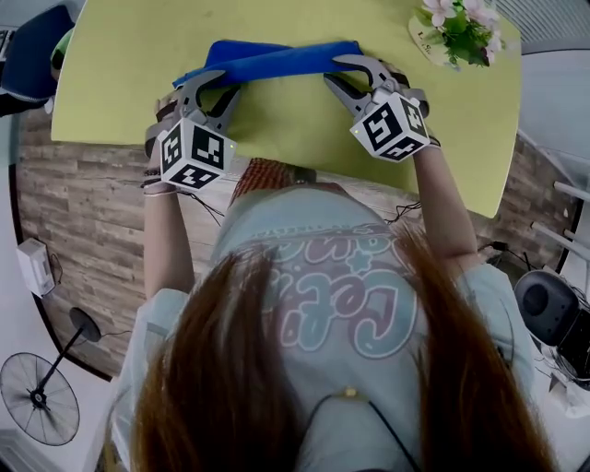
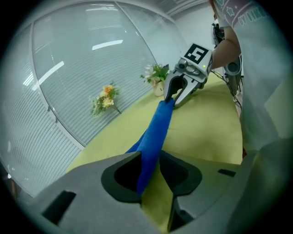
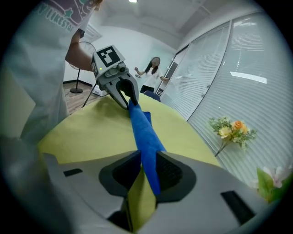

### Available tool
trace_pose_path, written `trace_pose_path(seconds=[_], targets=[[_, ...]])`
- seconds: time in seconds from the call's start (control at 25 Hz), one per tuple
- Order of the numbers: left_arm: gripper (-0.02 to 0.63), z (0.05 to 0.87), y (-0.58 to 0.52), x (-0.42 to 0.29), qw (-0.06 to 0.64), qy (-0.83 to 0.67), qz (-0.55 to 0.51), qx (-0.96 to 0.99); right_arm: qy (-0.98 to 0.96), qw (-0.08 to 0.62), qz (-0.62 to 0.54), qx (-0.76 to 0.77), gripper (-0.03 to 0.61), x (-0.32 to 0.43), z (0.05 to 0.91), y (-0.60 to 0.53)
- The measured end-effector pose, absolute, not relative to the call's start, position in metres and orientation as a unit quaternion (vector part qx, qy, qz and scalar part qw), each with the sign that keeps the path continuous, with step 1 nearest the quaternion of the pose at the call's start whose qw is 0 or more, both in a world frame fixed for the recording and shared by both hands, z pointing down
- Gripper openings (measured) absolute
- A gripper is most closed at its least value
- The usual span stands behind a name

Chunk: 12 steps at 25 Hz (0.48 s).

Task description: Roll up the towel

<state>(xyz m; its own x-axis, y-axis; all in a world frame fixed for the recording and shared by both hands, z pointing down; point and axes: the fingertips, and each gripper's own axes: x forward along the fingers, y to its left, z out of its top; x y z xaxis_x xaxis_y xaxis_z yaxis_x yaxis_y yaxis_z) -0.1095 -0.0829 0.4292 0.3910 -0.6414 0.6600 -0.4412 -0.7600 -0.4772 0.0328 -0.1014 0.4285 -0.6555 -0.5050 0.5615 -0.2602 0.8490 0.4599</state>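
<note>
A blue towel [image 1: 277,60], folded into a long narrow band, lies stretched across the far part of the yellow-green table [image 1: 277,129], running from side to side between the two grippers. The left gripper [image 1: 229,83] has one end of the band. In the left gripper view its jaws stand only a little apart, and the cloth fills the gap at their tips, pinched there, while bare table shows through the wider space behind. The right gripper [image 1: 330,69] has the opposite end in the same way: the right gripper view shows the towel passing between its jaws, which are narrowly spread and closed against the fabric at the tips. Each gripper view looks along the taut strip to the other gripper at its far end. Both grippers slant downward toward the table, with their marker cubes facing the person. A small pot of pink and white flowers [image 1: 456,28] stands at the far right corner of the table, well apart from the towel. A pedestal fan [image 1: 37,396] stands on the floor to the left.
</note>
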Motion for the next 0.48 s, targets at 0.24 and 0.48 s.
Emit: trace_pose_path(seconds=[0.24,0.48], targets=[[0.110,0.441,-0.087,-0.112,0.146,0.321,-0.483,-0.801,-0.881,0.383,-0.192,0.203,0.106,0.029,0.442,-0.103],[0.109,0.445,-0.091,-0.113,0.139,0.323,-0.482,-0.802,-0.878,0.388,-0.192,0.203,0.047,0.028,0.444,-0.107]])
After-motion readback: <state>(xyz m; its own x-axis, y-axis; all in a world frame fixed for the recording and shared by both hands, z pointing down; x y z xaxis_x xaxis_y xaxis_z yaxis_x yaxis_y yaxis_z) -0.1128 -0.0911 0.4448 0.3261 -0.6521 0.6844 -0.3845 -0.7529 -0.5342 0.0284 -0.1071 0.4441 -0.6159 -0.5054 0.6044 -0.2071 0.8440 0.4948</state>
